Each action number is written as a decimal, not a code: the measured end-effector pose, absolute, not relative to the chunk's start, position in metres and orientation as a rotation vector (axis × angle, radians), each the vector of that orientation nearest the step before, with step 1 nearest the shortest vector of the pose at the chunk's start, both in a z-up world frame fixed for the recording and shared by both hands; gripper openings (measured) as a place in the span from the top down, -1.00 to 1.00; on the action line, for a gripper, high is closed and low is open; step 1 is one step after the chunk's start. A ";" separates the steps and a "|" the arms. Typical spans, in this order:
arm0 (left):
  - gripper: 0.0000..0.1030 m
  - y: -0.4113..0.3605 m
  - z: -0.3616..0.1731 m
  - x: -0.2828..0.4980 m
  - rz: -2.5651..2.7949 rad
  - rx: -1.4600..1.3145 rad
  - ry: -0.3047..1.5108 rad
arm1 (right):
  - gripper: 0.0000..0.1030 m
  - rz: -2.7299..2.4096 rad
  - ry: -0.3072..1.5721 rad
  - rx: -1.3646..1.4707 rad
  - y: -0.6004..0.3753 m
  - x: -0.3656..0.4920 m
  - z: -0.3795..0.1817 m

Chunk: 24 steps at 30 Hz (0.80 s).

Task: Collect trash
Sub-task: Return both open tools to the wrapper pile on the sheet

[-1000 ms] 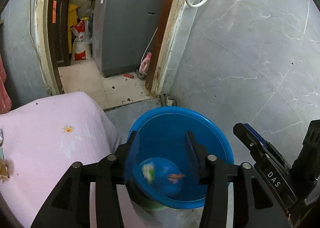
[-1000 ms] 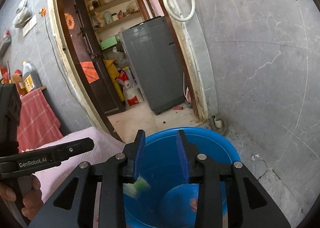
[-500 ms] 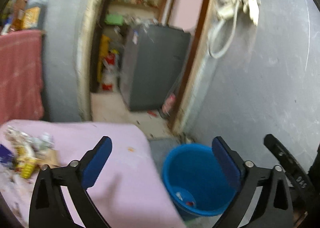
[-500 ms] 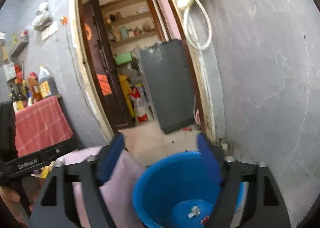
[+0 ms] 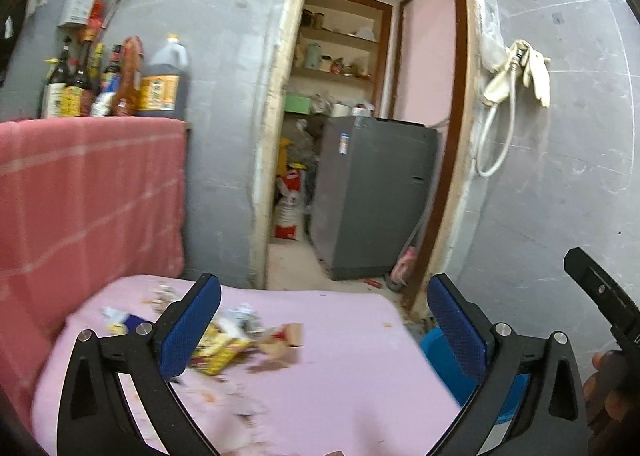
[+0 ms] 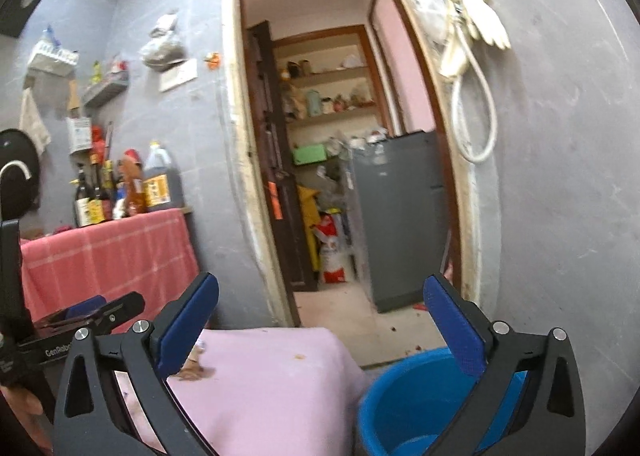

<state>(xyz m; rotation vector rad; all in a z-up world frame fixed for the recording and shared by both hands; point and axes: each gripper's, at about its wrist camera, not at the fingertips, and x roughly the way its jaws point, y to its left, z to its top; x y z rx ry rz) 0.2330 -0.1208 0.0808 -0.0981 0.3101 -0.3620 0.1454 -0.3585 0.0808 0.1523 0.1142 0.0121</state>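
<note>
Grey-tiled room, open doorway behind; I take the pink-covered table (image 5: pixel 340 356) as my reference. Left of it and behind stands a red-draped counter (image 5: pixel 88 191) carrying bottles (image 5: pixel 120 79).

On the table's left half lies the remaining trash (image 5: pixel 236 340): a loose scatter of wrappers and paper scraps, blurred, so I cannot itemise it. A few stains and crumbs mark the cloth nearer me.

My left gripper (image 5: pixel 324 320) has swung away from the bucket within the last second and now faces the table, jaws spread wide, nothing between them. A second ago those jaws were close together over the bucket; I judge the load has been dropped.

My right gripper (image 6: pixel 320 320) has likewise opened fully and risen; it holds nothing.

Right of the table, on the floor against its corner, sits the blue bucket (image 6: pixel 404 408), a little debris at its bottom.

Assessment: one deposit complete, both tools free, next pick is the scatter.
</note>
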 end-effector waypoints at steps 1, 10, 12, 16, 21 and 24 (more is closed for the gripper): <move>-0.96 -0.111 0.081 0.231 -0.345 -0.097 0.309 | -1.00 0.022 0.113 0.149 -0.353 0.147 0.082; -0.96 -0.041 0.059 0.227 -0.207 -0.079 0.332 | -1.00 0.117 0.126 0.133 -0.297 0.168 0.072; -0.96 -0.023 0.050 0.232 -0.171 -0.083 0.358 | -1.00 0.141 0.145 0.124 -0.286 0.176 0.066; -0.96 0.004 0.028 0.240 -0.118 -0.087 0.413 | -1.00 0.171 0.201 0.099 -0.270 0.188 0.054; -0.96 0.022 0.003 0.255 -0.103 -0.059 0.494 | -1.00 0.204 0.288 0.063 -0.257 0.207 0.038; -0.96 0.025 -0.007 0.265 -0.100 -0.058 0.548 | -1.00 0.219 0.347 0.062 -0.253 0.217 0.029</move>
